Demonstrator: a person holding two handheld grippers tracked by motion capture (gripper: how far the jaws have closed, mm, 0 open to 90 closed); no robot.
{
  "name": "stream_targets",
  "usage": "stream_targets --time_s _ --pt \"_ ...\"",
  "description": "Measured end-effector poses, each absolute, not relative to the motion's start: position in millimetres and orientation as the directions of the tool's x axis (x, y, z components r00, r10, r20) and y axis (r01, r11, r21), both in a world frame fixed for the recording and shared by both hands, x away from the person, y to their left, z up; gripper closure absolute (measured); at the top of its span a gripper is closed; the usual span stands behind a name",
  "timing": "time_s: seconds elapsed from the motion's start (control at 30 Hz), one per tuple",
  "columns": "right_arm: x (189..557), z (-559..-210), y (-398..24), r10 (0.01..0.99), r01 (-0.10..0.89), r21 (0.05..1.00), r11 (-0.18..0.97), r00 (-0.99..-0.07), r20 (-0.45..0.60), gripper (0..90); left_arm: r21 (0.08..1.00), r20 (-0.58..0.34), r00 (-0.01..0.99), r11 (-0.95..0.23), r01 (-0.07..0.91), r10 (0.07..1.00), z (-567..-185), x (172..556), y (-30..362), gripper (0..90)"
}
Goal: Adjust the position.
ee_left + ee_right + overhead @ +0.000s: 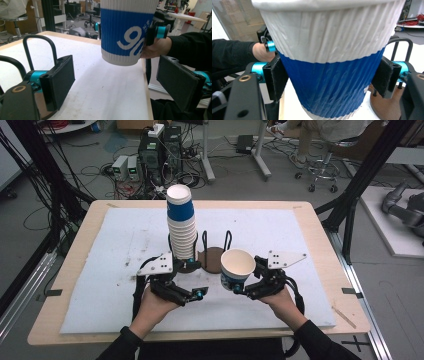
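- The right gripper [239,285] clamps a blue-and-white ribbed paper cup [236,268], lifted above the bench [310,265] at centre.
- The left gripper [200,292], at the cup's nine o'clock, gapes wide, empty.
- A stack of matching cups [181,222] stands at eleven o'clock.

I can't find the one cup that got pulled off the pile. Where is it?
In the high view, the single cup is clamped in the right gripper, just right of the cup stack and the brown holder.

Your cup [332,62] loses its rim and base past the right gripper view's edges; the cup stack [181,227] hides its holder's ring.
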State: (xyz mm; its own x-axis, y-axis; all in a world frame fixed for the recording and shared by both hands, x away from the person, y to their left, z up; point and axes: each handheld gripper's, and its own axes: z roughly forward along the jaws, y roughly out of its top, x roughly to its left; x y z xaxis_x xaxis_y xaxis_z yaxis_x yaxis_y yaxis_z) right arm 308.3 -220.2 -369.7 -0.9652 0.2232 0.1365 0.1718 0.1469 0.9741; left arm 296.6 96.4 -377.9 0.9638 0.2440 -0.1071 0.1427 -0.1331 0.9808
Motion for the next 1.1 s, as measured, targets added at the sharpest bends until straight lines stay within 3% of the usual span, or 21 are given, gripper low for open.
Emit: stream_targets --time_s 1.1 --pt "300.7 -376.0 -201.8 0.162 0.196 0.967 0.161 -0.972 0.170 25.5 0.972 -0.120 0.971 -0.175 0.157 0.205 -402.0 293.9 43.7 14.8"
